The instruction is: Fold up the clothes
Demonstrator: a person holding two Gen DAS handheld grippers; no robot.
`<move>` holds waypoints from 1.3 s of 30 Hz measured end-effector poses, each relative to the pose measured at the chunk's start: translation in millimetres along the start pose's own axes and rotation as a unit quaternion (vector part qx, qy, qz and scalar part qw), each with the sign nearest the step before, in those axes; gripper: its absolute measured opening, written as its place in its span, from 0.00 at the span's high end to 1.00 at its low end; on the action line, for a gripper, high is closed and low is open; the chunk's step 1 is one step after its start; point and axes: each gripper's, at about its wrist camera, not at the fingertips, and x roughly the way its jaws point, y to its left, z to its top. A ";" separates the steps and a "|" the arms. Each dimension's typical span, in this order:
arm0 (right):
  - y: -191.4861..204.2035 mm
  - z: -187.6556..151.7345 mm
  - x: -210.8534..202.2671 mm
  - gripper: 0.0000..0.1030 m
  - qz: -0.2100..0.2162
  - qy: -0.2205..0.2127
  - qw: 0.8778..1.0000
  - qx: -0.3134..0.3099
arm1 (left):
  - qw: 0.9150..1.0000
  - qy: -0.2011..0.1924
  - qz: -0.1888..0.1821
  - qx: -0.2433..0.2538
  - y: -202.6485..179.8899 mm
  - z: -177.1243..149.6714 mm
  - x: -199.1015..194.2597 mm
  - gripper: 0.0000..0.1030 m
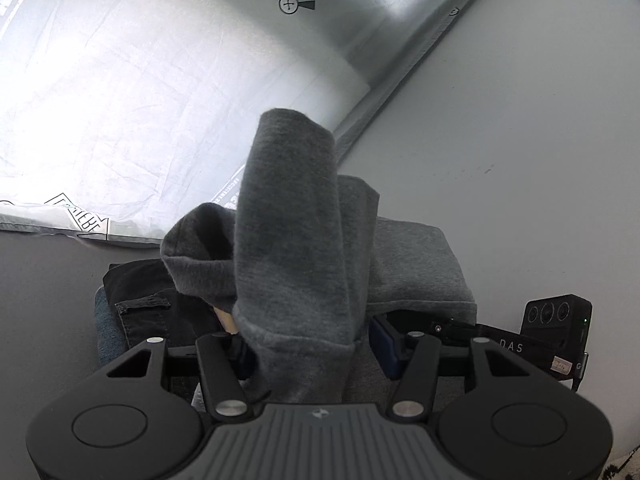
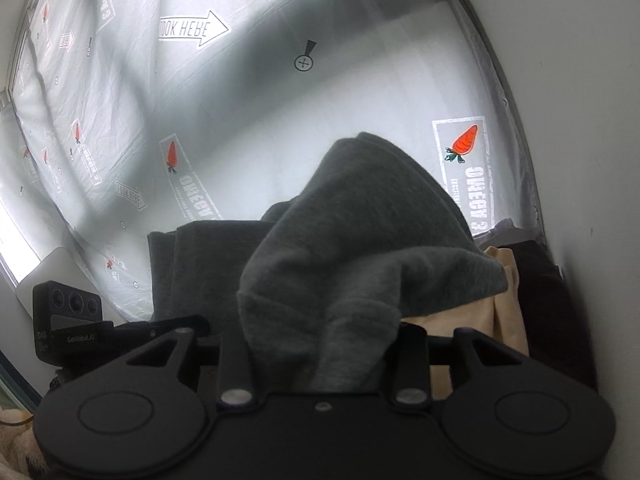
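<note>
The left gripper (image 1: pixel 308 354) is closed on a grey sweatshirt (image 1: pixel 292 240), whose fold rises upright between the fingers; a black garment (image 1: pixel 148 300) lies at the left, a black camera (image 1: pixel 558 316) at the right

In the left wrist view, a bunched dark grey knit garment (image 1: pixel 292 248) fills the centre and blocks the way forward. The pale printed bed sheet (image 1: pixel 120 100) lies bare across the upper left. A black folded denim piece (image 1: pixel 148 300) occupies the lower left. A plain white wall (image 1: pixel 540 120) closes the right side. In the right wrist view, a beige cloth (image 2: pixel 488 320) crowds the lower right.
</note>
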 end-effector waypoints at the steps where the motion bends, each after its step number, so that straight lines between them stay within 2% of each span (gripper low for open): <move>1: -1.5 1.0 5.4 0.60 -0.015 0.002 1.000 -0.012 | 1.000 0.006 0.004 -0.009 5.3 0.2 7.2 0.45; 4: -5.8 4.0 21.7 0.53 -0.060 0.008 0.997 -0.049 | 0.999 0.016 0.028 -0.018 22.2 4.7 25.3 0.45; 8: -11.7 8.1 43.5 0.38 -0.120 0.016 0.988 -0.098 | 0.998 0.019 0.055 -0.023 38.4 11.7 33.0 0.45; 9: -9.7 11.0 45.4 0.33 -0.138 0.015 0.984 -0.114 | 0.997 0.017 0.065 -0.023 40.5 12.5 32.1 0.45; 14: 11.8 19.8 56.3 0.27 -0.183 0.013 0.961 -0.208 | 0.994 0.009 0.107 -0.004 46.4 15.6 30.4 0.44; 17: 16.6 21.7 62.6 0.25 -0.190 0.017 0.954 -0.232 | 0.993 0.006 0.117 0.001 47.0 15.0 28.4 0.44; 28: 18.6 37.2 56.3 0.20 -0.195 0.043 0.953 -0.228 | 0.992 0.006 0.124 -0.034 70.3 11.4 18.2 0.44; 31: 23.3 42.4 59.3 0.18 -0.205 0.058 0.946 -0.243 | 0.992 0.005 0.122 -0.038 73.9 8.7 17.1 0.44; 39: 30.3 55.7 58.1 0.14 -0.207 0.103 0.941 -0.246 | 0.992 0.010 0.124 -0.030 74.4 3.3 22.0 0.44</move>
